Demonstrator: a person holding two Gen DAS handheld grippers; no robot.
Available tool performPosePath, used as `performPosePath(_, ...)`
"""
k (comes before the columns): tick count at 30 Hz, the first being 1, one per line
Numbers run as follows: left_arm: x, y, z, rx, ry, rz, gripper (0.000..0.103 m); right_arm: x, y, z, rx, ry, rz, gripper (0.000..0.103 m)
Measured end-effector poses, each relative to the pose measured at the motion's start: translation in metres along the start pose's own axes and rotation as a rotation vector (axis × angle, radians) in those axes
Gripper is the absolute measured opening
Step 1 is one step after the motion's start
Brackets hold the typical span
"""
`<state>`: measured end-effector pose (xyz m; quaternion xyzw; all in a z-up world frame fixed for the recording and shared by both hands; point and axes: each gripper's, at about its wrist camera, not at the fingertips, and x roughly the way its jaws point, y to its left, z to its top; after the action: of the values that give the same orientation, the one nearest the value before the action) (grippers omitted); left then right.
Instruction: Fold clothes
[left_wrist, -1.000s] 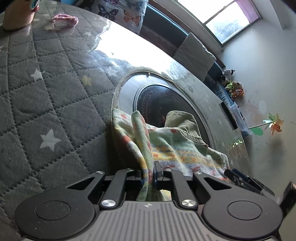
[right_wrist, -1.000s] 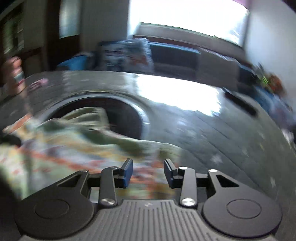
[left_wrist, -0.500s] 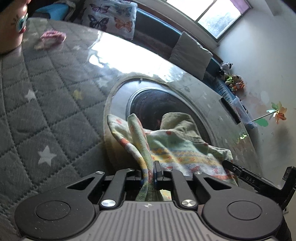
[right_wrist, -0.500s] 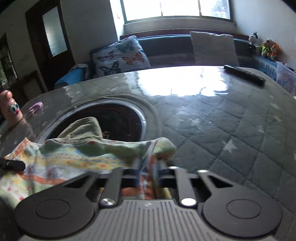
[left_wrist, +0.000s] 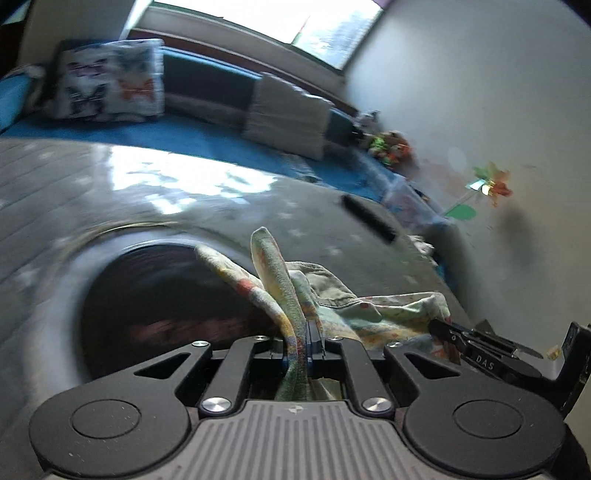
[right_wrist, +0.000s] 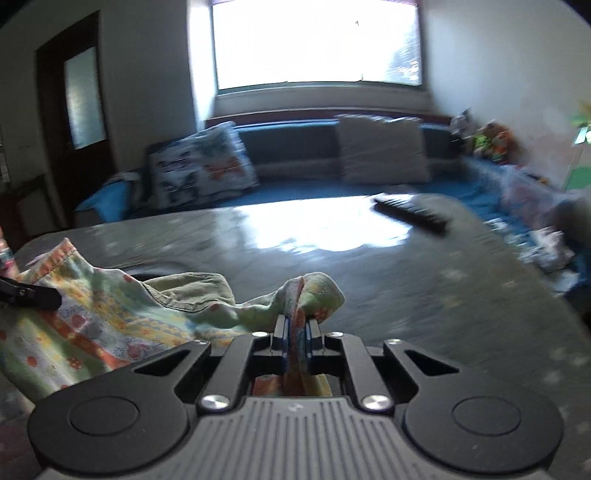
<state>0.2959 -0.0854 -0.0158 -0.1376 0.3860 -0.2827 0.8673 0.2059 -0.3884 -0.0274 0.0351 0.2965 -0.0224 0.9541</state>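
Two pinches hold my floral garment (right_wrist: 92, 325) above the quilted desk (right_wrist: 424, 295): left gripper (left_wrist: 306, 336) clamped on one edge, right gripper (right_wrist: 295, 332) just closed on another. It spans crosswise between them.

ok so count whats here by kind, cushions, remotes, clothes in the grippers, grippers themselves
cushions: 2, the butterfly cushion and the plain cushion
remotes: 1, the black remote on the quilted table
clothes held: 1, the patterned garment
grippers: 2, the left gripper and the right gripper, both clamped on it
total: 6
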Motion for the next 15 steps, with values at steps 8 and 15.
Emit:
performPosePath(8,0.08,-0.078,0.012,0.112,0.031,-0.099,0.009,0.0,-0.077,0.022,0.029,-0.038,-0.203,0.008)
performPosePath(15,0.128,-0.12,0.002,0.211,0.091,-0.123,0.01,0.008,-0.126,0.013,0.098,-0.019,-0.302,0.008)
